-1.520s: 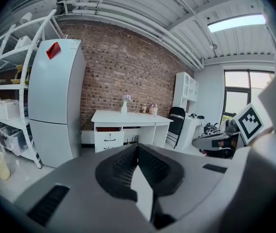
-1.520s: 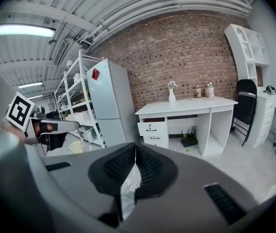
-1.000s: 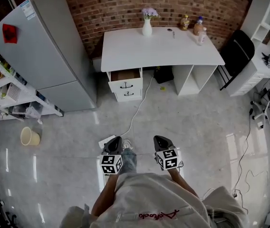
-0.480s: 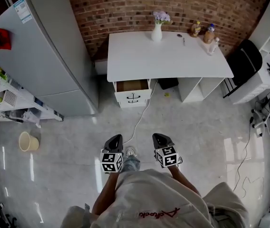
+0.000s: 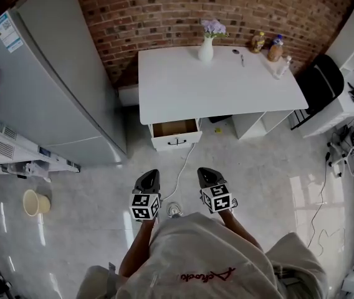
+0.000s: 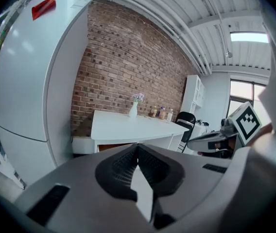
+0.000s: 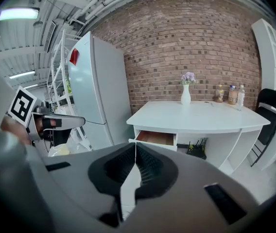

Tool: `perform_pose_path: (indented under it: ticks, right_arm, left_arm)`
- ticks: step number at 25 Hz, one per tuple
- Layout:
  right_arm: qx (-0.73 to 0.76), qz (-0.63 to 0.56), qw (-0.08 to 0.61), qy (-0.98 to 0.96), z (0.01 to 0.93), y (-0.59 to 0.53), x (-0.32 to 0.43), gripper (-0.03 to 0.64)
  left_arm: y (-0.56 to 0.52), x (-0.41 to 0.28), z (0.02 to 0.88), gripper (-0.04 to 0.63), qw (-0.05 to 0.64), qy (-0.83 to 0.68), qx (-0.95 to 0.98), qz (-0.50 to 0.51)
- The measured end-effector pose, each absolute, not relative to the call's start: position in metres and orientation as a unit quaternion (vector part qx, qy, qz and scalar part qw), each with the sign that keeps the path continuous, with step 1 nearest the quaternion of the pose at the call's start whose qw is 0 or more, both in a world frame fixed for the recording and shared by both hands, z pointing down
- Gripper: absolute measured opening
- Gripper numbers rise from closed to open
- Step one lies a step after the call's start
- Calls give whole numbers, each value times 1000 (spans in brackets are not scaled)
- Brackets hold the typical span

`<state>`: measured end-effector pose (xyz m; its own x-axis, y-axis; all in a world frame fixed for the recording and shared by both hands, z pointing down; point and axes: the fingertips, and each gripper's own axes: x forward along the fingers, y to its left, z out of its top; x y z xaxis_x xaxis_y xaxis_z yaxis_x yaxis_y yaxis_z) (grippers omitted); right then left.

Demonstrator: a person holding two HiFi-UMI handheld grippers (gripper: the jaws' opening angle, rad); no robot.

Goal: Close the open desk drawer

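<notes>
A white desk [image 5: 220, 83] stands against the brick wall, and its top left drawer [image 5: 175, 131] is pulled out, showing a brown empty inside. In the right gripper view the same open drawer [image 7: 156, 138] shows under the desk top. My left gripper [image 5: 148, 180] and right gripper [image 5: 205, 176] hang side by side over the floor, well short of the desk. Both are shut with nothing between the jaws. The left gripper view shows the desk [image 6: 128, 126] far ahead, the drawer mostly hidden behind the jaws.
A tall grey fridge [image 5: 46, 73] stands left of the desk. A white cable [image 5: 181, 167] runs across the floor from the desk toward me. A vase with flowers [image 5: 207, 47] and bottles [image 5: 275, 50] sit on the desk. A black chair [image 5: 317, 83] is at the right, a beige bucket [image 5: 35, 202] at the left.
I have walked toward the desk; it and the drawer now lie nearer to both grippers. The grippers stay shut and side by side.
</notes>
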<state>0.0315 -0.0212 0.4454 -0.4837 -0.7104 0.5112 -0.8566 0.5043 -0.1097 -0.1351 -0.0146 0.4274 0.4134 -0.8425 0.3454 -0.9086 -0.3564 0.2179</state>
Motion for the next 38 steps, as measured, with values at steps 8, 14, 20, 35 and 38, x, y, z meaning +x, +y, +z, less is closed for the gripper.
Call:
perform_pose_path:
  ticks: [8,14,20,35,38]
  right_arm:
    - [476,185,207,-835,454,-69,14,18]
    - [477,202,212,-829,467,-81,17,18]
    - [458,207,216,-837,471,-95,26,18]
    - [400,247,262,-843,524,-96,60,18]
    - [388,259,281,-839,554,-80,59,18]
  left_arm:
    - [-69,-151,436,12,191,-519,828,94]
    - [-83,-154,446,12,200,-518,825,103]
    - [-92,-143,451,12,209,-531,814,112]
    - [-65,-107,507,12,266,-542,780,165]
    - [-47,-106,535,12,287,-534,776,173]
